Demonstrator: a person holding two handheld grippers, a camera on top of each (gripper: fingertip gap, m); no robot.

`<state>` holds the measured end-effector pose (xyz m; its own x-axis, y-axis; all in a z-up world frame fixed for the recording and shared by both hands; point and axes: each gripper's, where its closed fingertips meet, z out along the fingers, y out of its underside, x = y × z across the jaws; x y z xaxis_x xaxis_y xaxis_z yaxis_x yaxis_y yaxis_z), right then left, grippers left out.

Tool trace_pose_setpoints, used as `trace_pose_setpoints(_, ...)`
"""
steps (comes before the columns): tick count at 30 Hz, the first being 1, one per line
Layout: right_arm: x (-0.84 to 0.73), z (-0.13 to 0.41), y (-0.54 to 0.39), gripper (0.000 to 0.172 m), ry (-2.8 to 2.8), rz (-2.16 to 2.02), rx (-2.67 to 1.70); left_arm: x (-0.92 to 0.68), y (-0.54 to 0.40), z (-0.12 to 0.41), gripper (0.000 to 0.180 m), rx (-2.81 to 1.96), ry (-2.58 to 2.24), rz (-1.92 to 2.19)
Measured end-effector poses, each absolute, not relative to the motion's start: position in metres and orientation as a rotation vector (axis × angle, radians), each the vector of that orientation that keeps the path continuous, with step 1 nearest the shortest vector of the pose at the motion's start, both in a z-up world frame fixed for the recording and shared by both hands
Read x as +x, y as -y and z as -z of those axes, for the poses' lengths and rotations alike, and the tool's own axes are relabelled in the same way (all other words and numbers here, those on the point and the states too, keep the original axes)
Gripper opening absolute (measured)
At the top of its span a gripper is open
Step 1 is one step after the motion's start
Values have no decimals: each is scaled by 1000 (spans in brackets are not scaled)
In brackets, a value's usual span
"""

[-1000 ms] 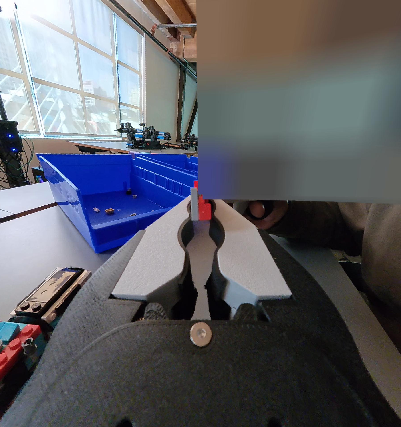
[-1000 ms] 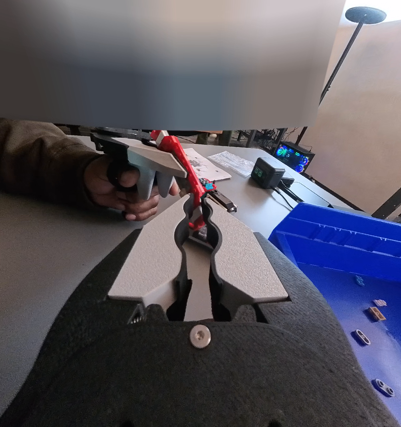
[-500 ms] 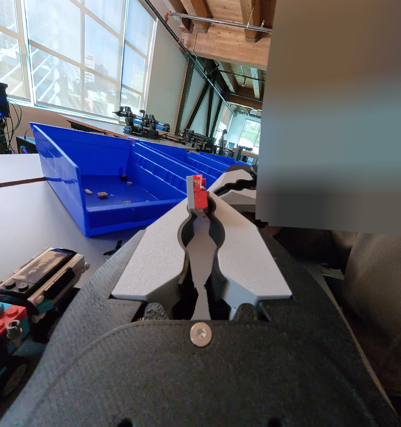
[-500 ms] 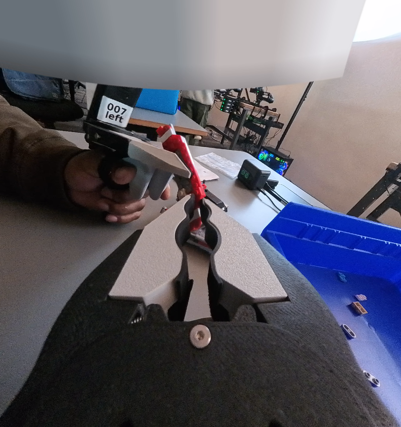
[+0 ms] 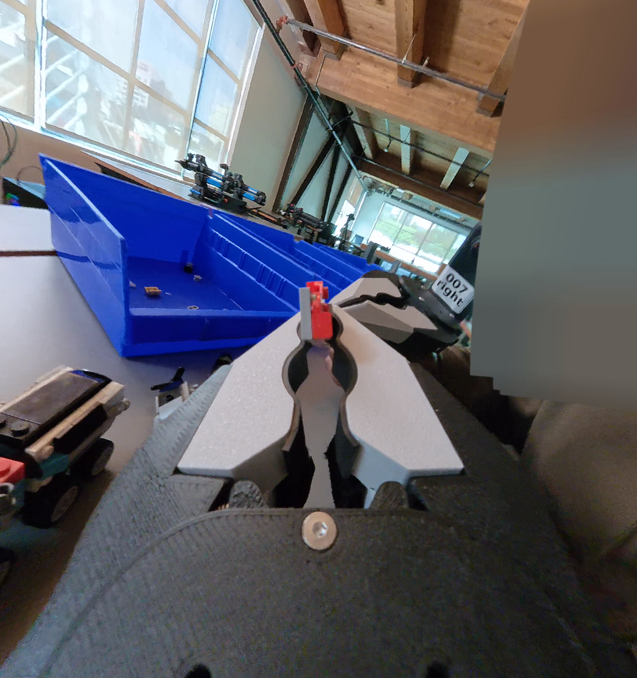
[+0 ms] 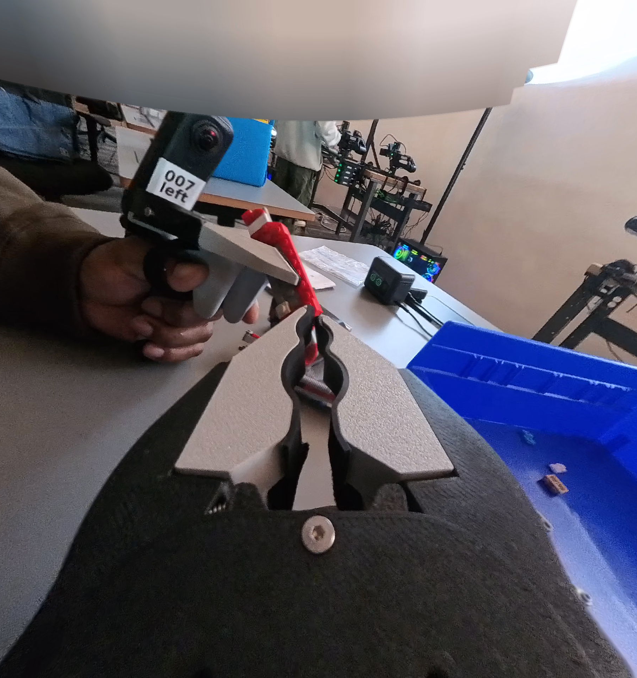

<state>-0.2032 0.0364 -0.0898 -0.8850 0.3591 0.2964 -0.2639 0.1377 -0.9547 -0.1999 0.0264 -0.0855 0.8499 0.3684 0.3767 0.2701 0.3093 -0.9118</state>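
My left gripper [image 5: 317, 332] is shut on a long red and grey brick piece [image 5: 320, 317] that sticks out past its fingertips. In the right wrist view the left gripper [image 6: 296, 284] holds this red piece [image 6: 291, 253] slanted above the grey table [image 6: 71, 422]. My right gripper [image 6: 314, 318] is shut on the thin lower end of the same red piece, which passes between its fingertips. In the left wrist view the right gripper [image 5: 340, 302] comes in from the right, and its tips meet the red piece.
A blue bin [image 5: 89, 234] with several small loose parts stands behind, also at the right in the right wrist view [image 6: 529, 367]. A brick-built vehicle [image 5: 45, 414] sits at the left. Small loose parts [image 5: 170, 383] lie on the table. A black box with cables [image 6: 388, 280] stands farther back. My two grippers' fingertips are within a few centimetres of each other.
Both grippers have tilted upward with the red piece between them. My right gripper's fingers have closed in on the piece's lower end. The left grasp is unchanged.
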Motion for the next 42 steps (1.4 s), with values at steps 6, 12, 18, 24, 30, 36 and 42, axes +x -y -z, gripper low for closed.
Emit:
trace_pose_setpoints(6, -209, 96, -36, 6, 2045, -1844, -243, -200, -26, 86, 7, -1390, 517, -368)
trace_pose_setpoints(12, -208, 99, -34, 9, 2074, -1866, -308, -201, -27, 88, 7, -1415, 510, -431)
trace_pose_setpoints(18, -207, 99, -33, 11, 2095, -1920, -348, -200, -29, 89, 7, -1427, 495, -441)
trace_pose_setpoints(24, -206, 101, -32, 10, 2108, -1909, -355, -198, -32, 90, 7, -1437, 487, -440)
trace_pose_setpoints(30, -211, 106, -32, 10, 2077, -1787, -358, -200, -32, 95, 7, -1494, 496, -535)
trace_pose_setpoints(36, -211, 105, -33, 11, 1999, -1672, -255, -201, -31, 96, 7, -1459, 542, -425)
trace_pose_setpoints(42, -204, 92, -36, 24, 2065, -1950, -211, -198, -32, 94, 7, -1454, 530, -205)
